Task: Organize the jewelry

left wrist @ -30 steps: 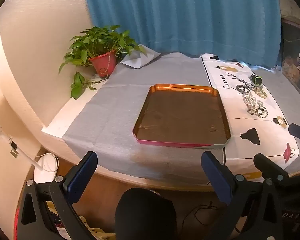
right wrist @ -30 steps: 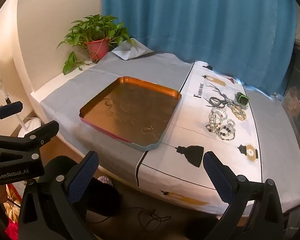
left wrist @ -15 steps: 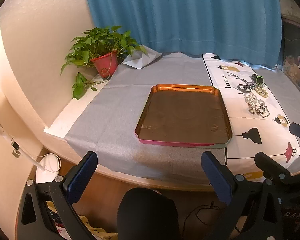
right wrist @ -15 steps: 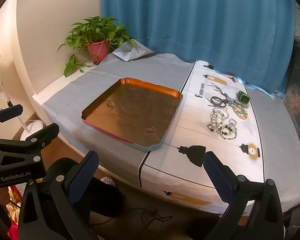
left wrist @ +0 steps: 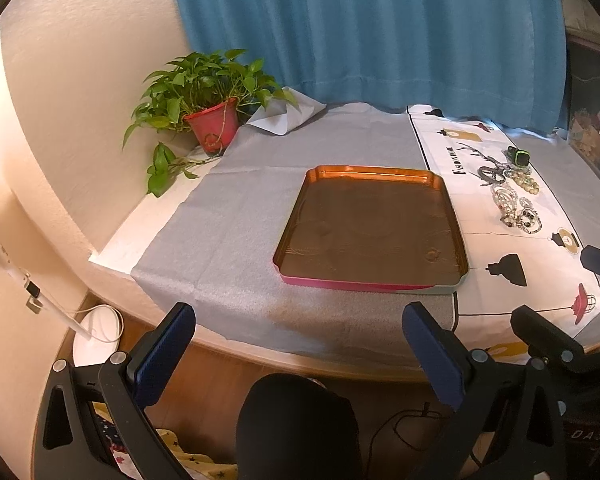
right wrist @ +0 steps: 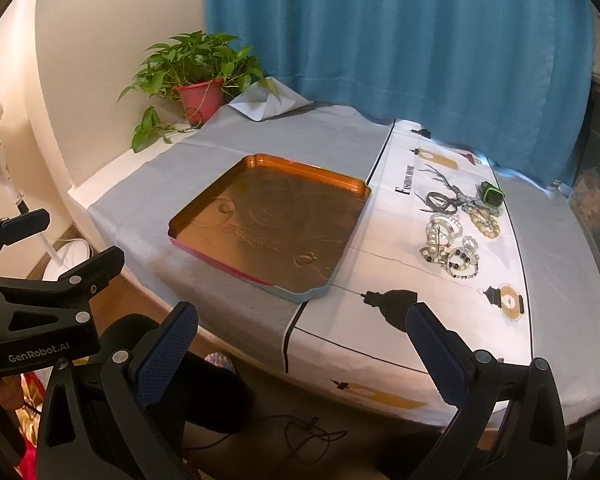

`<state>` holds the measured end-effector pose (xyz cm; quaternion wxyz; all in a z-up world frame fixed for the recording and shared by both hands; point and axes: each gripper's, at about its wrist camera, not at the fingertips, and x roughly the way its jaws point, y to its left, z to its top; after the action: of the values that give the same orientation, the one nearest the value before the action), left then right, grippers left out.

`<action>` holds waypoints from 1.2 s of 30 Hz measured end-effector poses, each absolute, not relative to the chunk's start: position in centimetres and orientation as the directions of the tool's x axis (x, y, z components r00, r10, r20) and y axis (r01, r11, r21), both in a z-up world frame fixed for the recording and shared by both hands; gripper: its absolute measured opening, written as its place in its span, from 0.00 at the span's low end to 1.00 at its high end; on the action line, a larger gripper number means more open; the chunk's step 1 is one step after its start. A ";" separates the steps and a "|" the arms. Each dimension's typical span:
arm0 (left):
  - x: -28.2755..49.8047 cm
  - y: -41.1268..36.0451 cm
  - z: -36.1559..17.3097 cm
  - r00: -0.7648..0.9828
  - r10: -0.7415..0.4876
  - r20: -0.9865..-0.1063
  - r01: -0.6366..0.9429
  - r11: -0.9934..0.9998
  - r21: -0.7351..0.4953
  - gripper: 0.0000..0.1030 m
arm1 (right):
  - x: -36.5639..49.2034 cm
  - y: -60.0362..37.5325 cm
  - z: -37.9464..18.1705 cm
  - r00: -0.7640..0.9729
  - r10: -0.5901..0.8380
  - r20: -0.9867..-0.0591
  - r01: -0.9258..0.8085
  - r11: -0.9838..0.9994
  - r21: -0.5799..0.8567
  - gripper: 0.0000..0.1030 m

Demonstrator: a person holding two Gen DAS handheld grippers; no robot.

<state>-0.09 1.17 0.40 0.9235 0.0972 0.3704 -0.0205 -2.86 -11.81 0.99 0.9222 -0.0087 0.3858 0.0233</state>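
Hovering off the near table edge: left gripper (left wrist: pixel 298 354) and right gripper (right wrist: pixel 302 354), both with fingers spread wide, nothing between them. Neither is over the table yet.

Jewelry pile (right wrist: pixel 456 236) sits on the white printed cloth (right wrist: pixel 432 312), to the right of the tray (right wrist: pixel 216 210) and apart from it: beaded bracelets, a grey ring-like band at the far end, and a green-cased watch (right wrist: pixel 492 197) just behind the beads. Same pile is visible in the left view (left wrist: pixel 512 196), far right.

Tray is copper inside with a pink outer wall, lying flat mostly on the grey cloth (left wrist: pixel 236 216), its right corner overlapping the white cloth. Nothing in it.

Around: potted plant (right wrist: pixel 198 80) in a red pot at the far left corner, vines trailing onto the table; blue curtain (right wrist: pixel 400 40) behind. Floor fan base (left wrist: pixel 96 326) and cable at lower left. Person's dark-clad knee (left wrist: pixel 296 424) is below the left gripper.

Left gripper body shows at the left edge of the right view (right wrist: pixel 40 300).
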 end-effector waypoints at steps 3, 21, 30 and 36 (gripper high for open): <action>-0.1 1.3 0.4 0.724 0.036 -0.688 0.108 0.980 0.166 1.00 | -2.8 -11.9 1.0 0.701 0.036 -0.712 -0.048 0.999 0.004 1.00; -0.3 1.5 0.2 0.722 0.043 -0.691 0.106 0.979 0.171 1.00 | -3.0 -11.9 1.1 0.700 0.040 -0.713 -0.049 0.999 0.009 1.00; -0.3 1.5 0.2 0.720 0.045 -0.692 0.105 0.979 0.174 1.00 | -3.0 -11.9 1.0 0.700 0.041 -0.713 -0.048 0.999 0.010 1.00; -0.5 1.6 0.1 0.721 0.048 -0.691 0.103 0.979 0.176 1.00 | -3.0 -12.0 1.1 0.701 0.042 -0.712 -0.049 0.999 0.011 1.00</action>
<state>-0.46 1.56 0.09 0.9221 0.1016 0.3731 -0.0148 -2.98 -11.95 1.06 0.9222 -0.0046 0.3858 0.0246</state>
